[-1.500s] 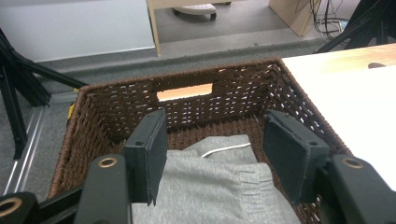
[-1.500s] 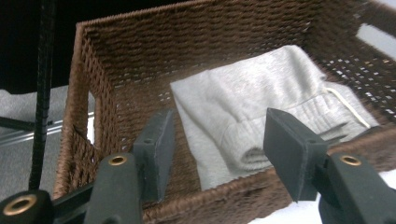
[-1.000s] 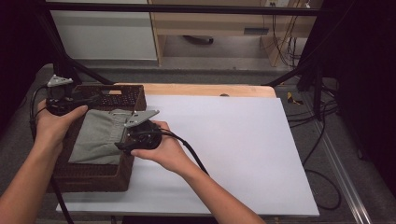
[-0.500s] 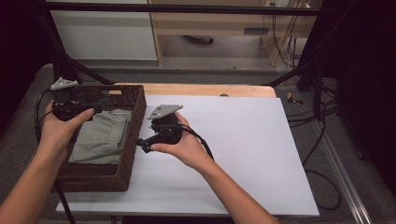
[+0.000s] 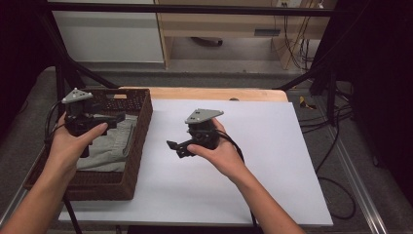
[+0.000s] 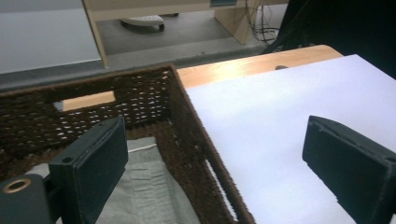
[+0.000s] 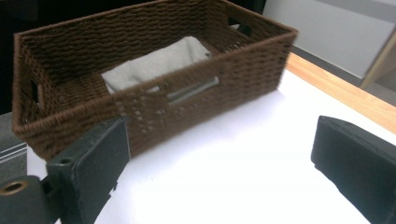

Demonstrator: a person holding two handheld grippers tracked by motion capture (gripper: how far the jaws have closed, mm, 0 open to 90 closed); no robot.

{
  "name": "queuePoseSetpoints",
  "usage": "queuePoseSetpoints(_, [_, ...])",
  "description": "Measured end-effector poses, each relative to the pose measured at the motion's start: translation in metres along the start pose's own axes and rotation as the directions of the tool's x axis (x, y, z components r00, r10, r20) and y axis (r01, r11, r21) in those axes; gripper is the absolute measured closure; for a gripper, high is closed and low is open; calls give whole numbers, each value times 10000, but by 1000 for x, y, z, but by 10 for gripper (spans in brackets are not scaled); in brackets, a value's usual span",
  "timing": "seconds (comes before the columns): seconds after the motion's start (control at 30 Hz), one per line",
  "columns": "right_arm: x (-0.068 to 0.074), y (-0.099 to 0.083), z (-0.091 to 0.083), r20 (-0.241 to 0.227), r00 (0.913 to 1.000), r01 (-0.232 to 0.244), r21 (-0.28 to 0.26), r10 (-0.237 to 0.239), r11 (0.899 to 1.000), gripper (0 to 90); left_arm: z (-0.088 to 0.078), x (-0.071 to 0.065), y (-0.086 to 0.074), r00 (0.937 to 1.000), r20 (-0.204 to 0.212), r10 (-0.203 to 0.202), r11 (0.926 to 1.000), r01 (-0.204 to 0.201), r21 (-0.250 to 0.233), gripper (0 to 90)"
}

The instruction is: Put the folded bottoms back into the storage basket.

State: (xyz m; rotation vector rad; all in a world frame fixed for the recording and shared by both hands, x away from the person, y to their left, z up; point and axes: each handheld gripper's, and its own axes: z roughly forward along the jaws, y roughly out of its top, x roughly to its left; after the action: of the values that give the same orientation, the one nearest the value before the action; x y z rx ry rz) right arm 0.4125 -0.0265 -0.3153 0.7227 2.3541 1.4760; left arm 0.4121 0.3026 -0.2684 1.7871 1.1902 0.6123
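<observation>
cloth [image 5: 109, 146] in basket [image 5: 139, 124] — tools apart

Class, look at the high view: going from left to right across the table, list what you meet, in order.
Left hand-held gripper → grey cloth in the wicker basket → right hand-held gripper → bare white table sheet.

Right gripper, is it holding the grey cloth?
No, the right gripper is open and empty over the white table, while the grey cloth lies folded in the basket.
</observation>
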Motion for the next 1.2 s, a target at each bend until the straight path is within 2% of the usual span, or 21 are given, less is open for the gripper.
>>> queuePoseSetpoints(0.4, [-29, -28, -41, 675, 9968, -427, -145, 436, 9990, 49, 3, -14, -16, 9994, 308, 133, 9999, -134, 22, 61])
queuePoseSetpoints(0.77, [-44, -43, -60, 1037, 9911, -798, -398, 836, 9960, 49, 2, -18, -27, 9988, 483, 123, 9999, -125, 33, 60])
queuePoseSetpoints(0.93, [-50, -53, -68, 1246, 9863, -1018, -547, 1080, 9933, 52, 1, -18, -33, 9980, 628, -18, 10000, 21, -48, 61])
queuePoseSetpoints(1.03, [-54, -61, -74, 1385, 9824, -1174, -623, 1251, 9911, 52, -1, -20, -35, 9986, 534, 62, 9999, -57, -86, 60])
queuePoseSetpoints(1.2, [-61, -72, -86, 1627, 9757, -1357, -788, 1470, 9876, 53, -5, -25, -37, 9977, 665, 159, 9998, -150, -140, 60])
